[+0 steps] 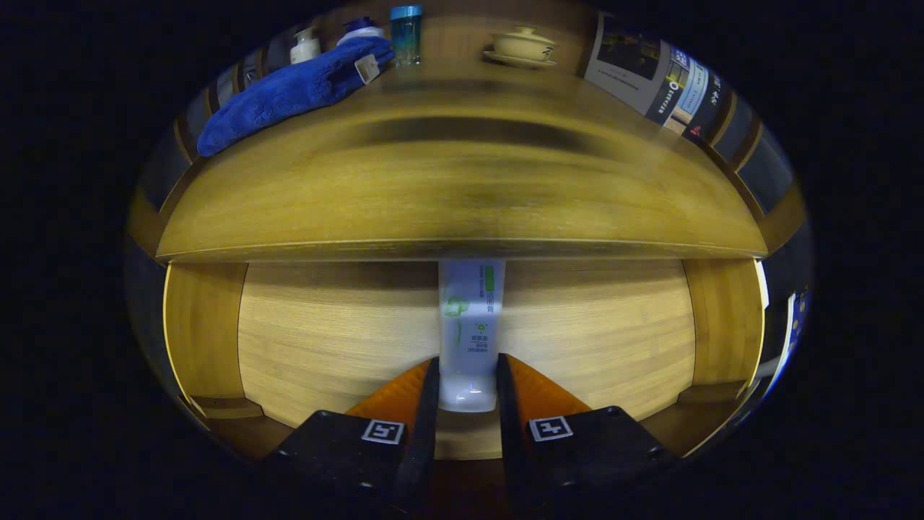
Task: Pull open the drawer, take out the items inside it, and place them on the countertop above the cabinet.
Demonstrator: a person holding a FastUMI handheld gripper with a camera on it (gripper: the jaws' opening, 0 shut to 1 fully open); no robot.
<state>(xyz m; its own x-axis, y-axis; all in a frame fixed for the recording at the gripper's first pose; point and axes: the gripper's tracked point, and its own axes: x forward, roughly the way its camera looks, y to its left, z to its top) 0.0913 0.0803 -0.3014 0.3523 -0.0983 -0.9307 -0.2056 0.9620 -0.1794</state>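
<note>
The drawer [303,339] is pulled open already, and we look down into it from above. Its wooden floor is wide and mostly bare. Over it sits the countertop [462,195], a big wooden top that covers the back part of the drawer.

On the countertop, far beyond the fingers, lies a blue cloth [289,90]. Behind it stand a small white bottle [304,45] and a blue cup [406,32]. A pale lidded bowl on a saucer [521,47] sits further along.

Inside the drawer is a white tube [471,325] with green marks on it. It is long and thin, and its far end goes under the edge of the countertop. Its near end sits between the two fingers.

The gripper [467,372] has its fingers close together, one on each side of the tube, and they look like they are squeezing it.

So the opening part is done. I think the tube is just being picked up. It still has to be lifted out and put on top.
</note>
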